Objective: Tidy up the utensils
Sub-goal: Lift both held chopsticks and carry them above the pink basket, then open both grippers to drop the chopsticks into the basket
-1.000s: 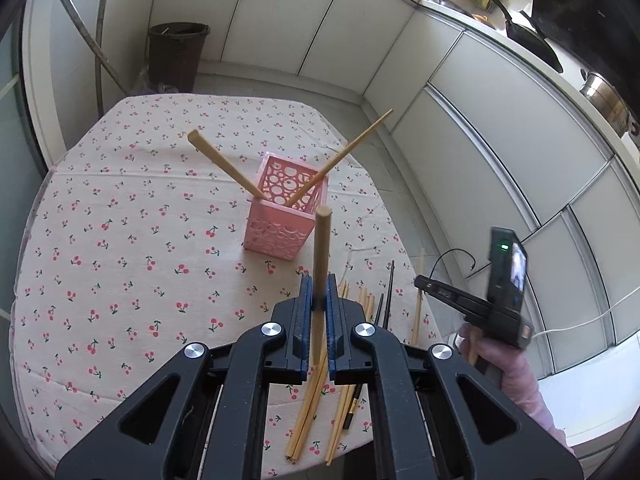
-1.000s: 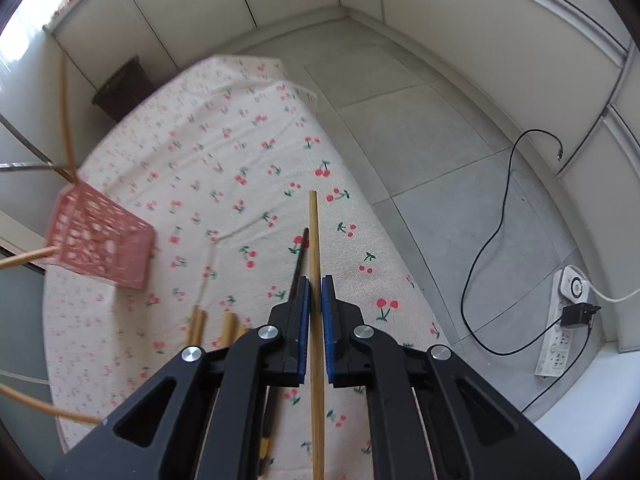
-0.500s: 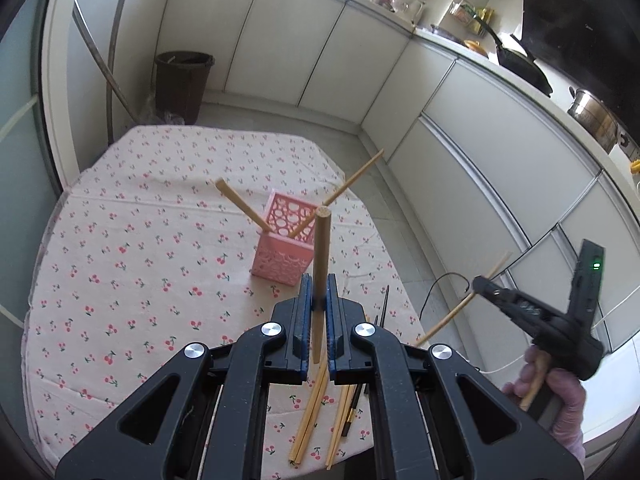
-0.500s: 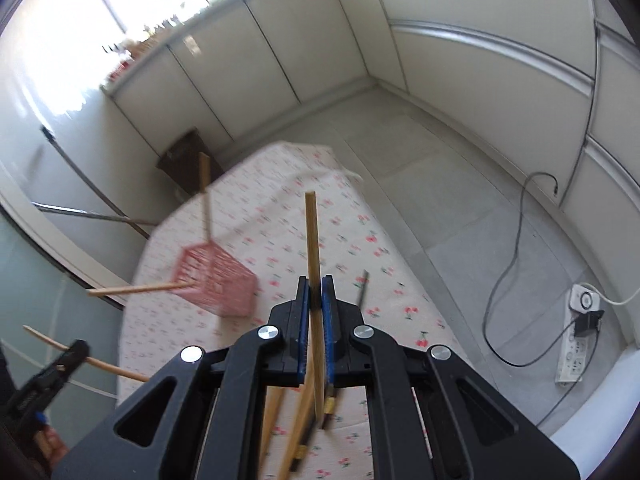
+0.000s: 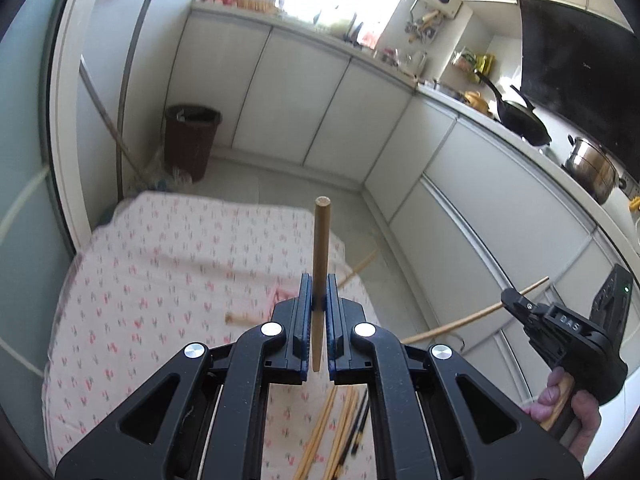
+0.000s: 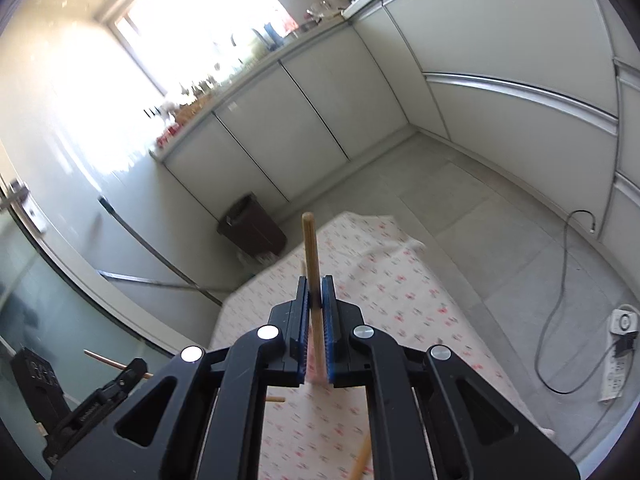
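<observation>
My left gripper [image 5: 318,292] is shut on a wooden chopstick [image 5: 321,240] that points up and forward, high above the cherry-print tablecloth [image 5: 152,272]. My right gripper [image 6: 316,292] is shut on another wooden chopstick [image 6: 310,248], also held high. The right gripper shows in the left wrist view [image 5: 510,300] with its chopstick [image 5: 460,322] slanting across. The pink basket [image 5: 286,294] is mostly hidden behind my left fingers; two chopsticks [image 5: 360,266] stick out of it. Several loose chopsticks [image 5: 340,420] lie on the table's near edge.
A dark bin [image 5: 192,136] stands on the floor beyond the table. White cabinets [image 5: 340,112] line the back and right walls. A power strip and cable [image 6: 622,336] lie on the floor at the right. A pan [image 5: 520,120] and pot [image 5: 592,168] sit on the counter.
Both grippers have risen and tilted upward with their chopsticks. The table and pink basket have dropped low in both views, and the basket is now largely hidden behind the fingers.
</observation>
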